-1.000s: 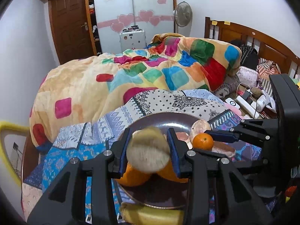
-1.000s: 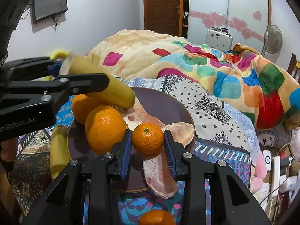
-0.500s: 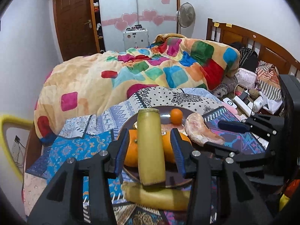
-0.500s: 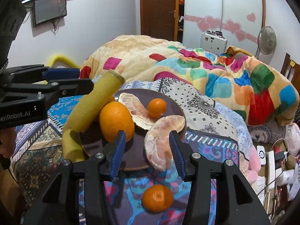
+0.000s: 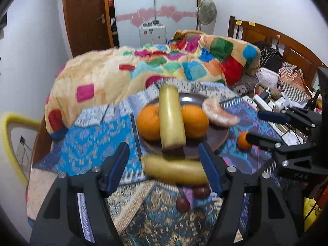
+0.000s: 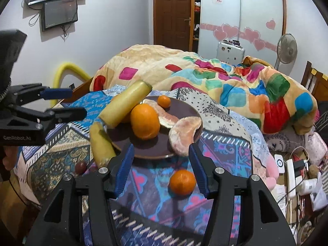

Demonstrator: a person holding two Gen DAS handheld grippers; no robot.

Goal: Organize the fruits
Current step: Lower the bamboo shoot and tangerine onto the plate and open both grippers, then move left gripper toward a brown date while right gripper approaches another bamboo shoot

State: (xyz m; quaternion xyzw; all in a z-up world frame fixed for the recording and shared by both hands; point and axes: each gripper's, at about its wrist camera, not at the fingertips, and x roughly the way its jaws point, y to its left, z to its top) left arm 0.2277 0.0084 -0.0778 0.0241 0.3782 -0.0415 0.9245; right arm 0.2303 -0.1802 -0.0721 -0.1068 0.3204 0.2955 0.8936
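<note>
My right gripper stands open and empty, its jaws having just spread; a small mandarin lies on the patterned cloth just ahead, toward my right jaw, nearest this hand; my left gripper, also just opened and holding nothing, faces a banana lying crosswise between its jaws; beyond, the plate carries oranges and another banana pointing away.
</note>
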